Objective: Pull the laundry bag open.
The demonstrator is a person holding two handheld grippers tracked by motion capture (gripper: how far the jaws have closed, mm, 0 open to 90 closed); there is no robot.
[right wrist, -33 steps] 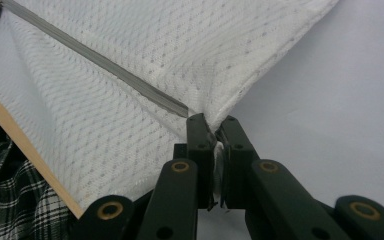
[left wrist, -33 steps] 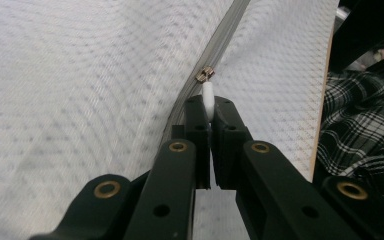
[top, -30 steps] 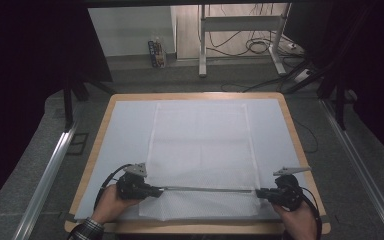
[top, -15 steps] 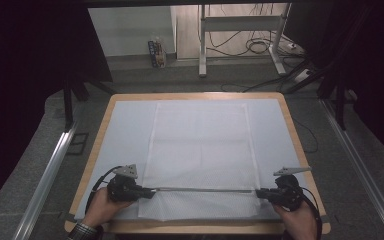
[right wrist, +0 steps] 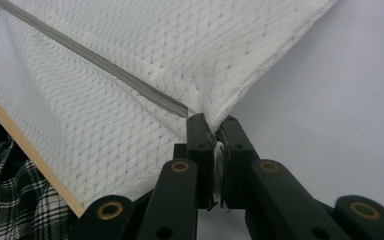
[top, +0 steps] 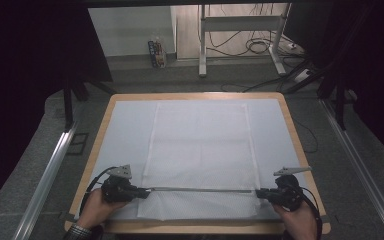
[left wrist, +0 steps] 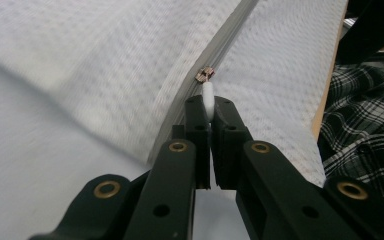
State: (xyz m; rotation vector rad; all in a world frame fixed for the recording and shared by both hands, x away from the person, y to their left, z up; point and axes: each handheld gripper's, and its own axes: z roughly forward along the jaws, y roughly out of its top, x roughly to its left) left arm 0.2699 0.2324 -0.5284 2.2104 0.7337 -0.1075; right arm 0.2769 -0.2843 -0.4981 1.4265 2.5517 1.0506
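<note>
A white mesh bag (top: 200, 145) lies flat on the pale-covered table (top: 125, 135). Its grey zipper (top: 200, 189) runs straight across near the front edge. My left gripper (top: 147, 190) is at the zipper's left end. In the left gripper view this gripper (left wrist: 210, 107) is shut on the white pull tab (left wrist: 208, 97), just behind the metal slider (left wrist: 205, 75). My right gripper (top: 258, 191) is at the zipper's right end. In the right gripper view this gripper (right wrist: 212, 125) is shut on the bag's edge where the zipper (right wrist: 105, 67) ends. The zipper is stretched taut between them.
The table's wooden rim (top: 300, 150) frames the sheet. Metal rails run along the floor at left (top: 50, 170) and right (top: 360, 170). Desk legs and cables (top: 240, 40) and a small carton (top: 156, 52) stand beyond the table. Plaid clothing (left wrist: 365, 115) is close behind the front edge.
My left gripper has slid a little leftward along the zipper line with the pull tab. The right gripper has stayed put.
</note>
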